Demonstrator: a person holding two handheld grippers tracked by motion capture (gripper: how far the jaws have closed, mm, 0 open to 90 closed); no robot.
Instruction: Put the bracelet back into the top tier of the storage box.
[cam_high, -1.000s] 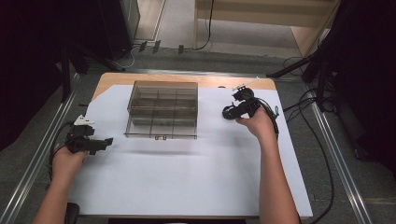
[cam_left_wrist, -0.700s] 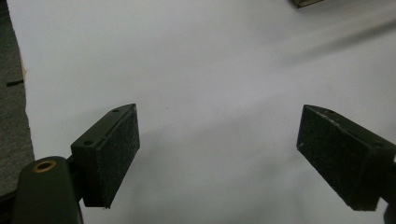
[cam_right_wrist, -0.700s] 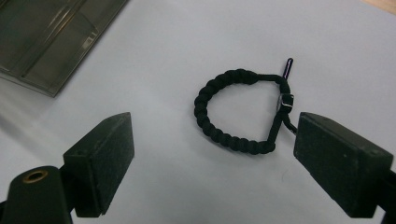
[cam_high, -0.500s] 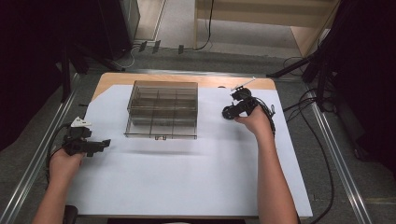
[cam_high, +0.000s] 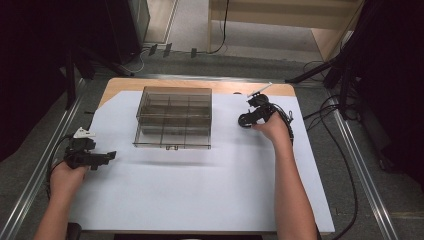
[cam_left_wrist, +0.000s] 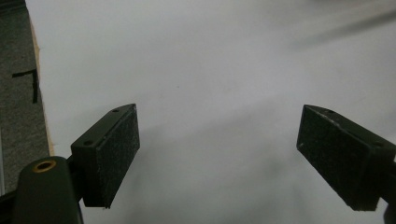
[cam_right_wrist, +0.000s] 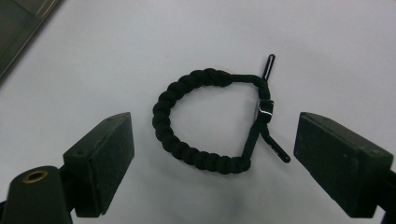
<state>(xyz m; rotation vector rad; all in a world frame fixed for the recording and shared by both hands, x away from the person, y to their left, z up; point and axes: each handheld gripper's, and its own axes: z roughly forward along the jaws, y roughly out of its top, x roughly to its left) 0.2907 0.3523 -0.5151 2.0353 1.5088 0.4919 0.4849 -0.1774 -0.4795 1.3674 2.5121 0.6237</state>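
A black braided bracelet (cam_right_wrist: 161, 116) with a small clasp and loose cord ends lies flat on the white sheet. In the right gripper view it sits just ahead of and between the jaws of my right gripper (cam_right_wrist: 212, 135), which is open and not touching it. From the high view, my right gripper (cam_high: 246, 120) is right of a smoky clear compartment box (cam_high: 172, 117). My left gripper (cam_high: 107, 156) rests near the table's left edge, open (cam_left_wrist: 219, 121) over bare sheet with nothing between its jaws.
The white sheet (cam_high: 200, 190) covers most of the wooden table (cam_high: 150, 84). The box's lid is shut and its latch faces the person. Cables (cam_high: 345, 165) trail off the table's right side. The table's left edge (cam_left_wrist: 42, 102) shows beside the left jaws.
My left gripper has drifted slightly back toward the person. My right gripper has stayed near the bracelet, only tilting a little.
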